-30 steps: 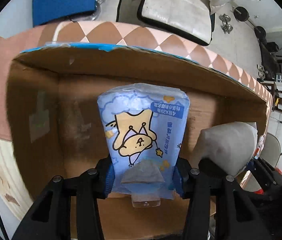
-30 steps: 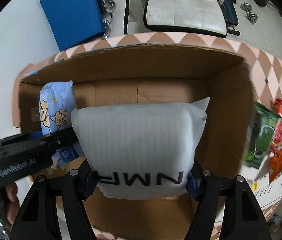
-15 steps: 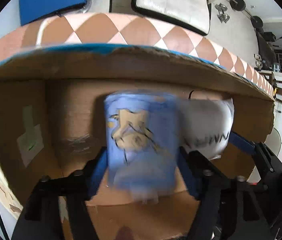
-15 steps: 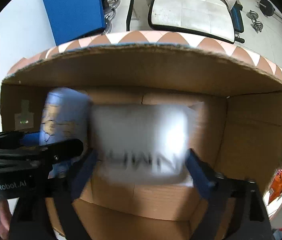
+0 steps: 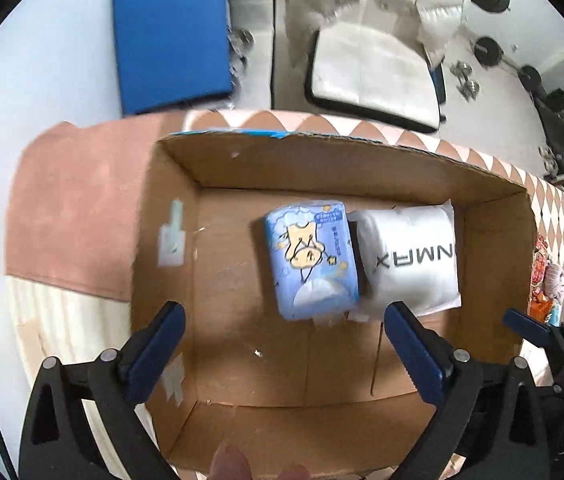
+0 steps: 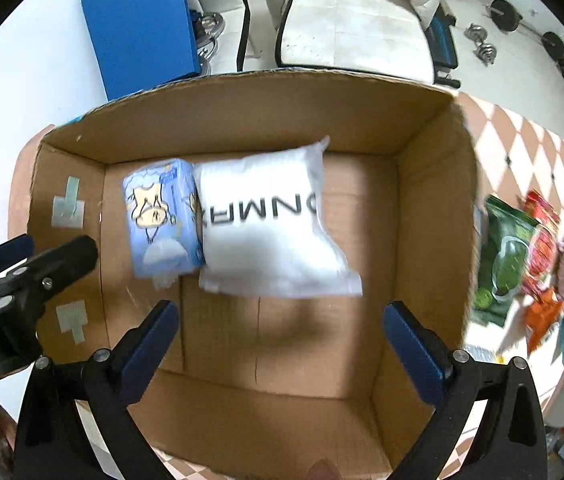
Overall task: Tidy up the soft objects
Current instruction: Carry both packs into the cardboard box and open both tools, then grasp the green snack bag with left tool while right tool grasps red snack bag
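The left gripper point(image 5: 282, 344) was seen with its jaws still opening and nothing between them, held above the cardboard box point(image 5: 218, 364); the right gripper point(image 6: 282, 340) was likewise opening and empty over the same box. Both packs had been let go: the blue tissue pack point(image 5: 312, 260) lay flat on the box floor toward its far wall, and the white soft pack point(image 5: 410, 258) lay touching it on the right. The release was judged complete, so the step in hand was the withdrawal. It would best be done straight up, with the jaws kept wide until the box walls were cleared, so that neither pack was dragged or tipped. More soft packets point(image 6: 522, 256) were seen on the bench beyond the box's right wall, near the bench's right edge, and were judged the next to be fetched.
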Demonstrator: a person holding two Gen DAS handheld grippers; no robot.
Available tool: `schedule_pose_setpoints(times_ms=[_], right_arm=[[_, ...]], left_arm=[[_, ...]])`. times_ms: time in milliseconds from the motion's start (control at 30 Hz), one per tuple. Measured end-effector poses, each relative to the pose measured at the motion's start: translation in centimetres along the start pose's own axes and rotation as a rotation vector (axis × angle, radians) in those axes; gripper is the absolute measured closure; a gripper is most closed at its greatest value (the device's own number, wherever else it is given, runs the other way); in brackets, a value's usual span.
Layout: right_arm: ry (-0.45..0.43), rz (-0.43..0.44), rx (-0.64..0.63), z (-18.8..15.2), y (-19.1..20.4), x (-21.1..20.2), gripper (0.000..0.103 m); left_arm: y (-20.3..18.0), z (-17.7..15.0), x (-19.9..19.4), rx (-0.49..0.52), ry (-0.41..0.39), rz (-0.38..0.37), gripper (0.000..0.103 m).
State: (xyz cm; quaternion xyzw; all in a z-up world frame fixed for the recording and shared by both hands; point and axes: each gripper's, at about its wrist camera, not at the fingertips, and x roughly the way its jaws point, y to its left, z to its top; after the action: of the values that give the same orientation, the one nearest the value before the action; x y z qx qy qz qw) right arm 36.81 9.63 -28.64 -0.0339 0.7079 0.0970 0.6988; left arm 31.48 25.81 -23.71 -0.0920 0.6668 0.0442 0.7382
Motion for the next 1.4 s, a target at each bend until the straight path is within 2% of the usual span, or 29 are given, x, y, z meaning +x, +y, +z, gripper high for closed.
schedule_pose_setpoints(times_ms=[233,300,433,600,733,900,1033,1067,1167,1267,1367,1400], right_arm=[[-0.070,-0.013,-0.013,-5.3,0.6,-2.6,0.000],[-0.090,-0.013,-0.016,-6.5,0.8,-3.3,0.000],[-0.125,0.008,-0.017,-8.6,0.7,-4.8,0.000],[-0.190,0.073,0.003,-10.6,-0.9,-8.0,0.000],[-0.218,0.122,0.062,-11.6,-5.3,-10.7,0.000],[-0.206,0.096,0.207,-12.3,-15.6,-12.5,0.000],[-0.197,0.036,0.351,-12.2,-25.1,-11.8,0.000],[-0.181,0.040,0.389,-11.8,-27.5,-11.1,0.000],[-0.155,0.115,0.468,-9.9,-32.6,-8.7,0.000],[-0.104,0.131,0.486,-7.1,-35.2,-5.5,0.006],[-0.030,0.160,0.472,-3.9,-35.4,-1.5,0.017],[-0.012,0.169,0.466,-3.1,-35.3,-0.4,0.017]], left_arm=[[0.4,-5.4,-3.3,0.006,-0.089,0.022,0.001],[-0.1,-4.8,-3.0,0.012,-0.106,0.032,0.001],[-0.9,-6.3,-4.1,0.006,-0.138,0.032,0.001],[-3.3,-6.7,-6.7,0.021,-0.180,0.017,0.001],[-8.1,-6.5,-9.6,0.101,-0.231,0.024,0.001],[-16.4,-4.6,-10.8,0.206,-0.244,-0.005,0.001],[-24.0,-2.1,-7.4,0.278,-0.154,-0.018,0.001],[-25.9,-1.4,-6.0,0.296,-0.114,-0.029,0.001],[-30.1,0.0,-1.8,0.326,-0.021,-0.002,0.001],[-31.9,1.2,2.0,0.309,0.035,0.047,0.002],[-32.2,2.4,4.3,0.268,0.057,0.094,0.002],[-32.2,2.7,4.6,0.260,0.059,0.107,0.002]])
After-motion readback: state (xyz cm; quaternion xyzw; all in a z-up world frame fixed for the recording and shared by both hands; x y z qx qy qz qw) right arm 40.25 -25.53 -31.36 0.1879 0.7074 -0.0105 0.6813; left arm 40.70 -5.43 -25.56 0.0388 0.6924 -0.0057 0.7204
